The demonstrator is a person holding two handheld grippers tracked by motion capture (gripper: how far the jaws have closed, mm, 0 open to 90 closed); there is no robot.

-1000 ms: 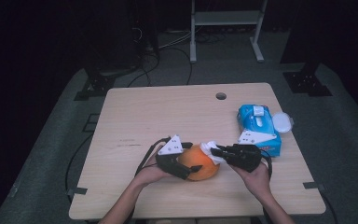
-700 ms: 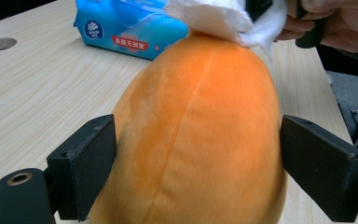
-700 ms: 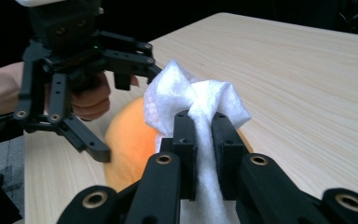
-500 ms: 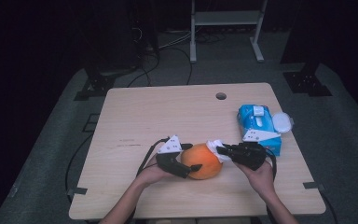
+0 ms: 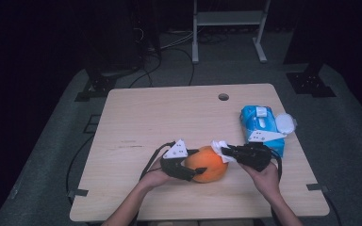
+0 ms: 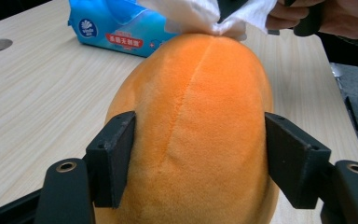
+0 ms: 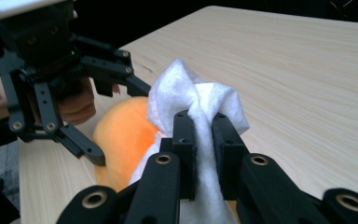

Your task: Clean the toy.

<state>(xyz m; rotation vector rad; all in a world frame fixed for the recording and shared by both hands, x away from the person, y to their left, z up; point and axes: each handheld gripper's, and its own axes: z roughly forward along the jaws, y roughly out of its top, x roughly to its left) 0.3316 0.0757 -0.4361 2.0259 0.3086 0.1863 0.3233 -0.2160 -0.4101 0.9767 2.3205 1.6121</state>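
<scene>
Dim overall in the high view, where light falls on the table amid dark surroundings, soft and grainy around the left gripper, while both gripper views are brighter and even, sharp beyond the jaws, blurring toward their lower edges.

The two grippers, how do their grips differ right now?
The left gripper has just been closing, its jaws set wide either side of the orange plush fruit; the right gripper is pinched nearly shut on a thin white tissue. The left grips from the side, the right touches its tissue to the top. Both meet at the fruit.
</scene>
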